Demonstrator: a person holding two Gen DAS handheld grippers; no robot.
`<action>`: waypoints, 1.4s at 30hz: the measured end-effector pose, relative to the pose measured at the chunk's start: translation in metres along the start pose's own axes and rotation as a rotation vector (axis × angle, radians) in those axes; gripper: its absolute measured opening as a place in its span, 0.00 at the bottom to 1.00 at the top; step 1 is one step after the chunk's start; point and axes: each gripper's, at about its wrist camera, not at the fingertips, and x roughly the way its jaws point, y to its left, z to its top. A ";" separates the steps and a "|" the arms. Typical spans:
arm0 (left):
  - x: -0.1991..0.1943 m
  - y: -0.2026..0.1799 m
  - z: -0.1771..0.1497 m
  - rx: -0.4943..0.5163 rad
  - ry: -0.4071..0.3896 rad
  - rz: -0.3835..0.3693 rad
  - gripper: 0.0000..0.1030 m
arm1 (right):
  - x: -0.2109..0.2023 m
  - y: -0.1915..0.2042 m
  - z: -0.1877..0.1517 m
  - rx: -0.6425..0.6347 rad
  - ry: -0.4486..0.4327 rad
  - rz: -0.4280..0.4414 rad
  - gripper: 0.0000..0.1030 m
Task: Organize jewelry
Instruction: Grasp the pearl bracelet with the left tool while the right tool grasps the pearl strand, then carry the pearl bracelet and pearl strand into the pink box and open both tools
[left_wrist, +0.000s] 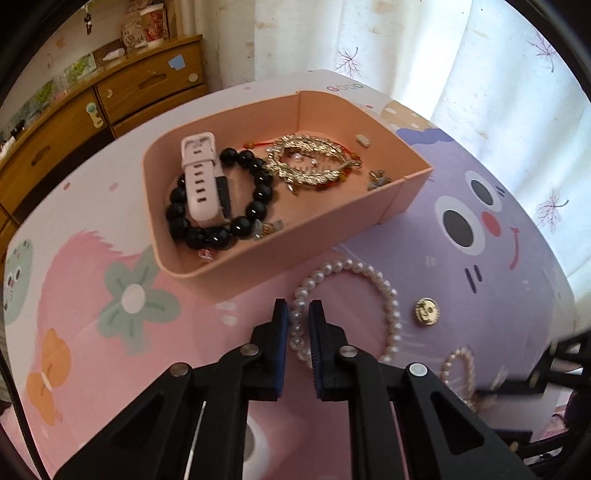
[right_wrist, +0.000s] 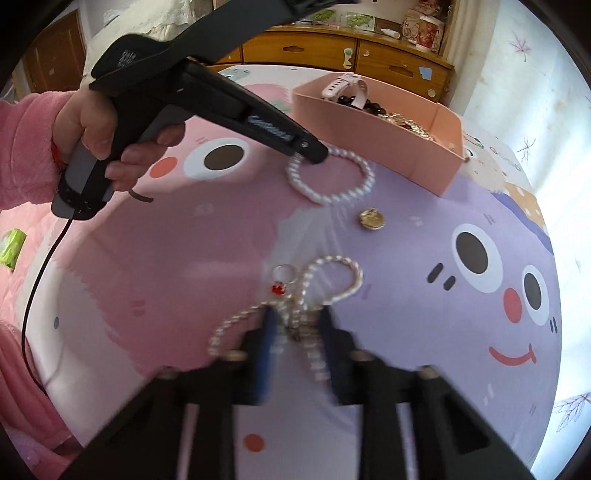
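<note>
Cartoon tablecloth (left_wrist: 110, 229), pink box (left_wrist: 406, 199) near edge

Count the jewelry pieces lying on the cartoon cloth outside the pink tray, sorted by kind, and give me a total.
White pearl strands: 2 (round bracelet loop, tangled strand)
Round gold-coloured disc: 1
Silver ring with red charm: 1
Total: 4
</note>
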 end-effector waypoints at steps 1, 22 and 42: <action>-0.001 -0.001 -0.001 0.000 0.004 -0.005 0.07 | 0.000 0.001 0.001 0.009 0.005 -0.011 0.14; -0.036 -0.031 -0.025 -0.074 0.068 -0.006 0.05 | -0.007 -0.046 -0.017 0.470 0.052 0.279 0.04; -0.143 -0.062 0.034 -0.101 -0.090 0.018 0.05 | -0.103 -0.123 0.044 0.498 -0.223 0.388 0.04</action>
